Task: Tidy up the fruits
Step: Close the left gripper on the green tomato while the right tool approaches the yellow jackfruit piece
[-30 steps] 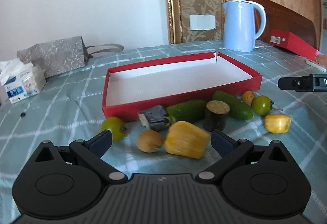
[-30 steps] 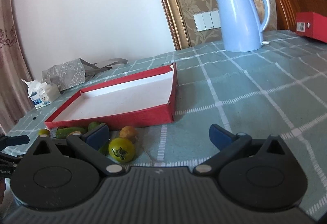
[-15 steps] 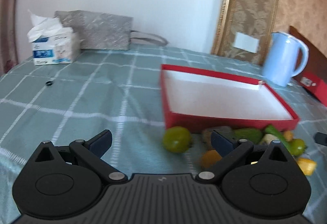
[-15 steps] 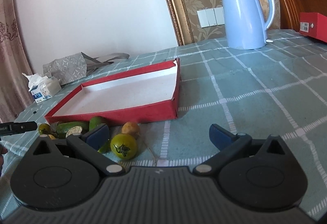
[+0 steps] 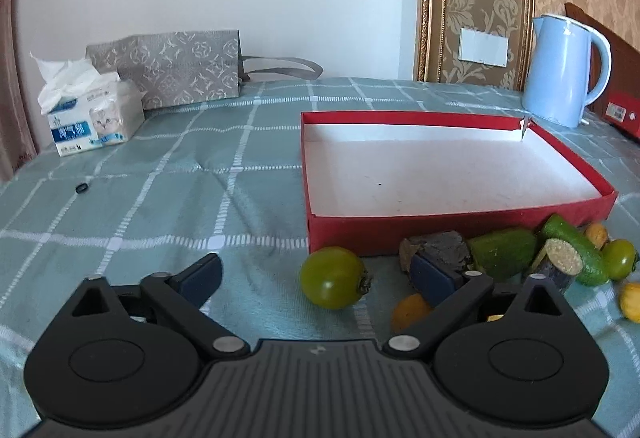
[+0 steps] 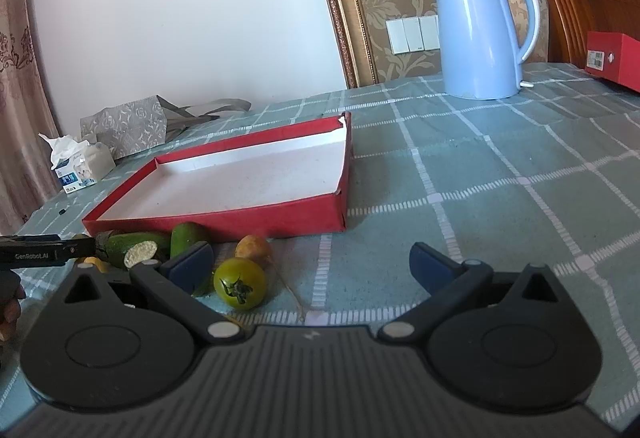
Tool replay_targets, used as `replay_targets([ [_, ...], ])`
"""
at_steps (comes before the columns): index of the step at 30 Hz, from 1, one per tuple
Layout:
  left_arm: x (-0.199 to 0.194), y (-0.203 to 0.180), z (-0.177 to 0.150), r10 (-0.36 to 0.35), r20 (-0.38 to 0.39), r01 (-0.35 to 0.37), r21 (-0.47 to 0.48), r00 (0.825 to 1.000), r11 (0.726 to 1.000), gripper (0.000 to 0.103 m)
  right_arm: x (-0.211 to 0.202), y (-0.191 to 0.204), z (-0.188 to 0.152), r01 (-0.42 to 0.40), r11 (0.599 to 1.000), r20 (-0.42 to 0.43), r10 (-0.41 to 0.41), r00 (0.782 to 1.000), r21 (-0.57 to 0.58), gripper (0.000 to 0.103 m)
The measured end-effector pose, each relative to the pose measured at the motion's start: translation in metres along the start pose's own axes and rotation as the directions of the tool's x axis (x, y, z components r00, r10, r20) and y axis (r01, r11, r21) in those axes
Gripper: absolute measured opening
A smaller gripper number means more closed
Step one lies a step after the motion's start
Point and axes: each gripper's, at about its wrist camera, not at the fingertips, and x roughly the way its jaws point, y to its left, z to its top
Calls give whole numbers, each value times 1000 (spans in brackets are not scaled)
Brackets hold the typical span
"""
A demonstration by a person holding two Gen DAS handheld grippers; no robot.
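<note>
A green tomato [image 5: 332,277] lies on the checked cloth between the fingers of my left gripper [image 5: 316,274]. Its jaws are closing, and neither pad touches the tomato. Behind it stands the empty red tray [image 5: 460,234]. Along the tray's front wall lie a dark chunk [image 5: 440,248], cucumber pieces [image 5: 504,252], an orange fruit [image 5: 412,312] and a smaller green tomato [image 5: 618,258]. My right gripper [image 6: 312,266] is open over the cloth. A second green tomato [image 6: 240,283] lies just inside its left finger [image 6: 192,262], with a small brown fruit [image 6: 252,247] behind it.
A blue kettle [image 5: 560,70] stands behind the tray, with a red box [image 6: 612,54] to its right. A tissue pack [image 5: 92,118] and a grey paper bag [image 5: 176,66] sit at the back left. A small black bit [image 5: 82,188] lies on the cloth.
The left wrist view has swung left: the green tomato now lies between its fingers instead of the yellow and brown pieces. Its jaws have narrowed a little. The right gripper is still.
</note>
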Motion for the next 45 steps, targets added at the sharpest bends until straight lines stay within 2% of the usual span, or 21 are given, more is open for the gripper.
replay_targets([
  [1, 2, 1, 1, -12, -14, 12, -19, 1000, 1000, 82, 0, 0, 0, 1, 1000, 0, -1, 1000, 0, 103],
  [3, 3, 3, 1, -38, -20, 37, -36, 999, 999, 73, 0, 0, 0, 5, 1000, -1, -5, 1000, 2, 103],
  [7, 0, 2, 0, -52, -9, 52, -13, 999, 999, 64, 0, -1, 0, 5, 1000, 0, -5, 1000, 3, 103],
  [11, 1, 9, -2, -99, -11, 99, -32, 995, 995, 64, 0, -1, 0, 7, 1000, -2, -7, 1000, 4, 103],
  [18, -6, 16, 1, -76, 8, 76, -2, 997, 997, 64, 1, -1, 0, 9, 1000, -8, -9, 1000, 3, 103],
  [23, 0, 21, 0, -97, -23, 96, -28, 995, 995, 63, 2, -1, 0, 11, 1000, -12, -11, 1000, 2, 103],
  [27, 4, 11, 0, -73, -43, 75, 34, 996, 997, 57, 2, -1, 0, 12, 1000, -15, -12, 1000, 2, 103],
  [29, 6, 8, 0, -59, -44, 61, 47, 997, 997, 46, 3, 0, 0, 10, 1000, -16, -10, 1000, 0, 103],
  [30, 6, 7, 0, -49, -40, 51, 44, 998, 998, 36, 4, 0, 0, 12, 1000, -18, -12, 1000, -3, 103],
  [36, 5, 0, -2, -10, -23, 11, 46, 1000, 999, 35, 5, 2, 0, 13, 1000, -26, -13, 1000, -17, 103],
  [40, 5, 8, -2, -30, -21, 30, -5, 999, 1000, 36, -2, -2, -1, -44, 999, 0, 44, 999, -13, 103],
  [45, 6, 17, -2, -34, -19, 33, -62, 999, 998, 36, -6, 2, -3, -24, 991, -73, 14, 997, -133, 103],
])
